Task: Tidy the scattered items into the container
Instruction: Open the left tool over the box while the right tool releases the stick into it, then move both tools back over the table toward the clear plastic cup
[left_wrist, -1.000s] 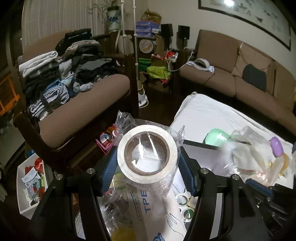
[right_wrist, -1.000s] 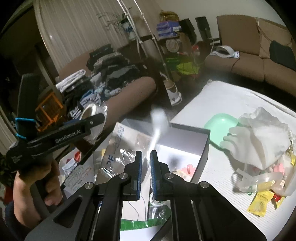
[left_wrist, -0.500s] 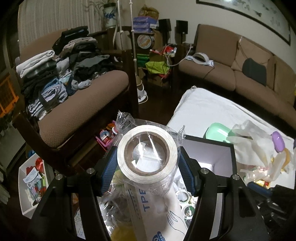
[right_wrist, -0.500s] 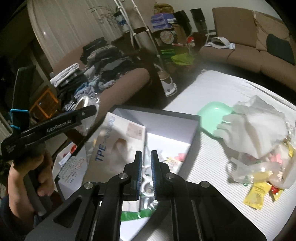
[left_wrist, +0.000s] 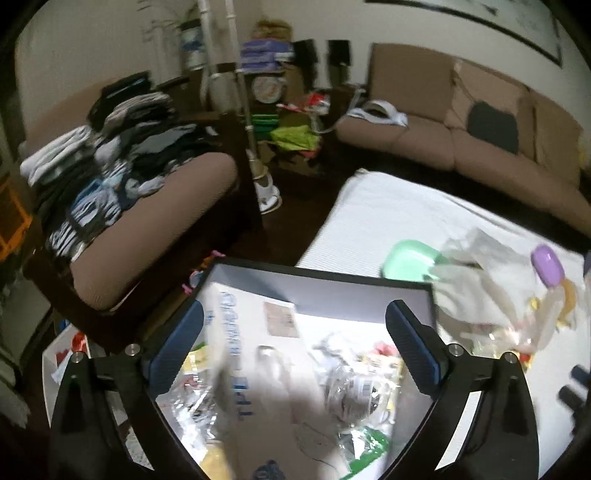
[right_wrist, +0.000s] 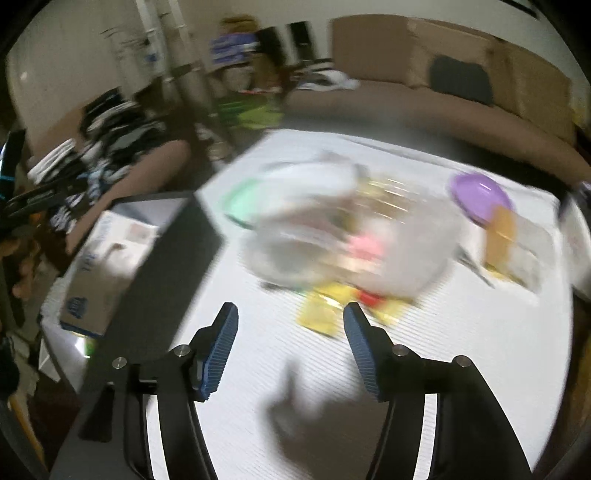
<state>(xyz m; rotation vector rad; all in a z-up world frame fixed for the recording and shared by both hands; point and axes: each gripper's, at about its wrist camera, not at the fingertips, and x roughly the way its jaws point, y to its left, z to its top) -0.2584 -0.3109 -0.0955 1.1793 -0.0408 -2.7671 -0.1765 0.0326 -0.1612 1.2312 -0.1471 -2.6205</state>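
Nothing reads clearly: the flat white cardboard packet (left_wrist: 255, 354) inside the dark-walled open box (left_wrist: 325, 275) carries blue lettering and a small pale label, both too blurred to make out

Left gripper (left_wrist: 293, 345) opening – nothing between, right gripper (right_wrist: 290, 325) likewise

Probably a home: sofa (left_wrist: 461, 147), laundry pile (left_wrist: 110, 166).

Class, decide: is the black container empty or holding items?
Holding items: the black container has a white box and wrapped clutter inside.
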